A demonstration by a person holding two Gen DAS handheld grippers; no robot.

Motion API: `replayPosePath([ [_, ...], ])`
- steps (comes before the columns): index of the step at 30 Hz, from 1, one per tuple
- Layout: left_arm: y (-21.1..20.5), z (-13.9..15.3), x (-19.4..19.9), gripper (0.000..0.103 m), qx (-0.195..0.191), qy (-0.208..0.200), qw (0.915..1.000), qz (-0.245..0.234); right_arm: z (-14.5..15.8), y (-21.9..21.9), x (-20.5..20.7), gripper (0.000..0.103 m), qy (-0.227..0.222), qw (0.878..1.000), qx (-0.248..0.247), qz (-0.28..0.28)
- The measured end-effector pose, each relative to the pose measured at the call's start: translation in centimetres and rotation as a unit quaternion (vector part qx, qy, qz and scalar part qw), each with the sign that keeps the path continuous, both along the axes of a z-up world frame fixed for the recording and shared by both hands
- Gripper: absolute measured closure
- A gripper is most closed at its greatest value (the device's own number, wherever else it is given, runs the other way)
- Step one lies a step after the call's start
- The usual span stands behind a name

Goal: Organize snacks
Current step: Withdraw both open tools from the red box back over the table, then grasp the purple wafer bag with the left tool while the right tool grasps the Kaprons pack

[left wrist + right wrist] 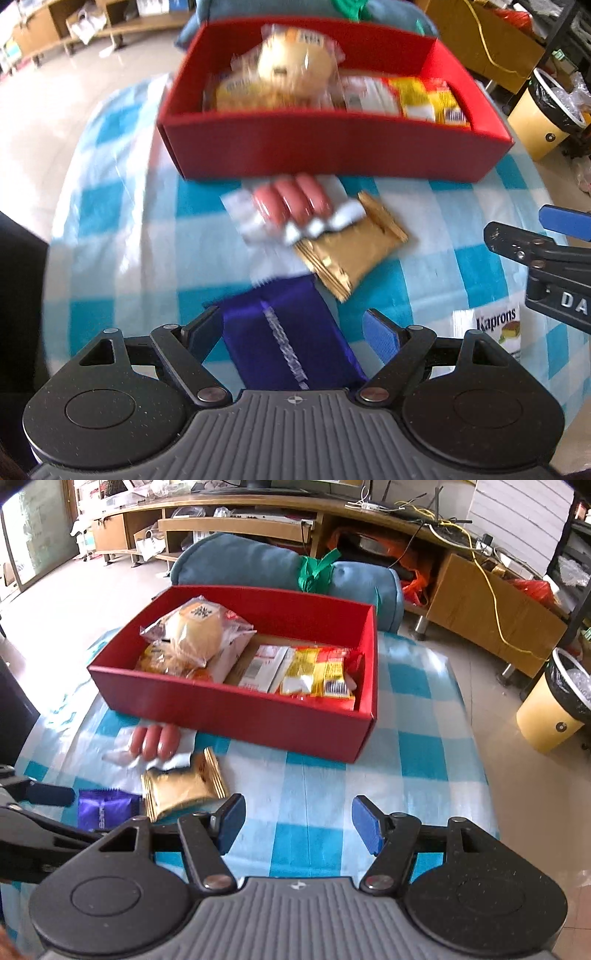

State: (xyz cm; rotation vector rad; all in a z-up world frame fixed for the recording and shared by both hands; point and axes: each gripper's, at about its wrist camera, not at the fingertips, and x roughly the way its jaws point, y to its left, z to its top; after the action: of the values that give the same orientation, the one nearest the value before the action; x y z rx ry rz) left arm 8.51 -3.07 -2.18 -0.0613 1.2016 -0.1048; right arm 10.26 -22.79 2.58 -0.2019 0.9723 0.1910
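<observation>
Below the left gripper (291,332), jaws spread and grasping nothing, lay the purple pack (291,339), untouched between the pads. Just right of it, sausages (291,201) overlapped a gold pack (351,251), so a sloppy closing might have dragged both. Farther right, the right gripper (297,821) hung open over bare cloth (332,775), and the red box (236,709) waited beyond.

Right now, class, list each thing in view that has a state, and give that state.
Red box: open, partly filled.
Sausage pack: outside the box, lying on the gold packet.
Gold packet: flat on cloth.
Purple packet: between open left gripper fingers, ungripped.
Right gripper: open, empty.
Bin: lined, open.
</observation>
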Motion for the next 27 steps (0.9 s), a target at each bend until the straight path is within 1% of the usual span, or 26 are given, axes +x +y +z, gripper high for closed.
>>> replayPosePath([
  [4, -0.5, -1.2, -0.2, 0.015, 0.003, 0.015, 0.9996, 0.023, -0.5, -0.6, -0.4, 0.045, 0.013, 1.0, 0.002, 0.011],
  [7, -0.7, -1.4, -0.3, 0.013, 0.013, 0.012, 0.9992, 0.035, -1.0, -1.1, -0.5, 0.045, 0.027, 1.0, 0.005, 0.015],
  [10, -0.5, -1.6, -0.2, 0.011, 0.014, 0.009, 0.9984, 0.054, -1.5, -1.8, -0.6, 0.045, 0.035, 0.999, 0.005, 0.008],
  [12, -0.3, -2.1, -0.1, 0.011, 0.018, 0.016, 0.9978, 0.062, -1.8, -2.2, -0.6, 0.045, 0.043, 0.999, 0.007, 0.005],
  [13, 0.0, -2.4, -0.1, 0.013, 0.012, 0.025, 0.9974, 0.066, -1.9, -2.3, -0.5, 0.045, 0.046, 0.999, 0.008, 0.005],
  [15, 0.4, -2.8, -0.4, 0.012, 0.002, 0.037, 0.9967, 0.071, -2.4, -2.4, -0.3, 0.045, 0.057, 0.998, 0.012, 0.003],
  [20, 0.4, -2.9, -0.9, 0.014, 0.008, 0.032, 0.9973, 0.066, -4.1, -2.5, 0.1, 0.045, 0.08, 0.997, 0.002, 0.004],
  [23, -0.2, -2.9, -1.2, 0.014, 0.012, 0.03, 0.998, 0.054, -4.9, -2.9, -0.1, 0.045, 0.1, 0.995, 0.015, 0.002],
  [27, -0.7, -3.0, -1.2, 0.014, 0.011, 0.032, 0.9983, 0.048, -5.2, -3.4, -0.5, 0.045, 0.116, 0.993, 0.027, 0.0],
])
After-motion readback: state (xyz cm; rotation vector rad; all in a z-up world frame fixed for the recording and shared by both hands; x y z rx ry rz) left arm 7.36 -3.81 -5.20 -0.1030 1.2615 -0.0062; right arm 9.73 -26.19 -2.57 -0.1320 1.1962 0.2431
